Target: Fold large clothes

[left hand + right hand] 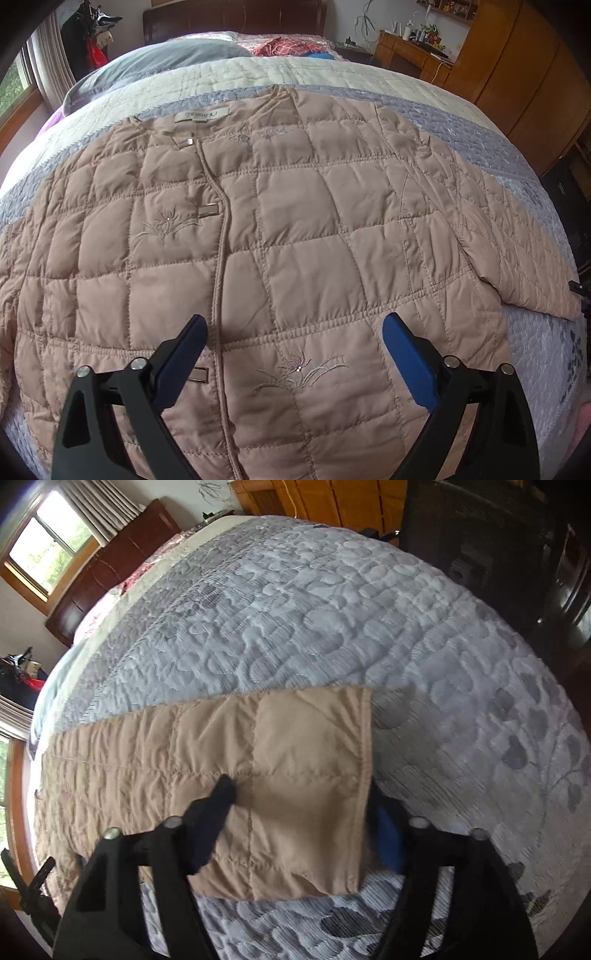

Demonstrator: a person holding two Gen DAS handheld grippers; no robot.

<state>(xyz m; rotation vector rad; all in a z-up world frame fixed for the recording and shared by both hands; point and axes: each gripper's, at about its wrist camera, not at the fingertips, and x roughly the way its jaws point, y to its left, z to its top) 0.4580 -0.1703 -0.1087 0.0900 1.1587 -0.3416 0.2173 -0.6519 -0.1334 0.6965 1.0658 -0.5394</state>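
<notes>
Jacket [280, 236] spread flat, front side up, on the bed [491, 136] — a tan quilted garment with its collar toward the headboard [232, 18] and its hem toward us. We see the neck label [202, 115] at the collar, the front closure running down the middle, and stitched flower motifs on both front panels. One sleeve [524, 236] lies stretched out across the gray patterned bedspread [332, 609].

Left gripper [293, 325]: we find it above the lower front of the jacket, its blue-padded fingers [410, 365] spread wide and holding nothing.

Right gripper [299, 794]: in its own view it sits at the sleeve's cuff end [306, 775]. One finger lies on top of the fabric and the other sits at the cuff's edge, partly hidden behind it. The jaws stand fairly wide apart, and we cannot tell whether they pinch the cloth.

Beyond the bed we note a wooden wardrobe [517, 66], a desk [410, 51] and a window [48, 542].
</notes>
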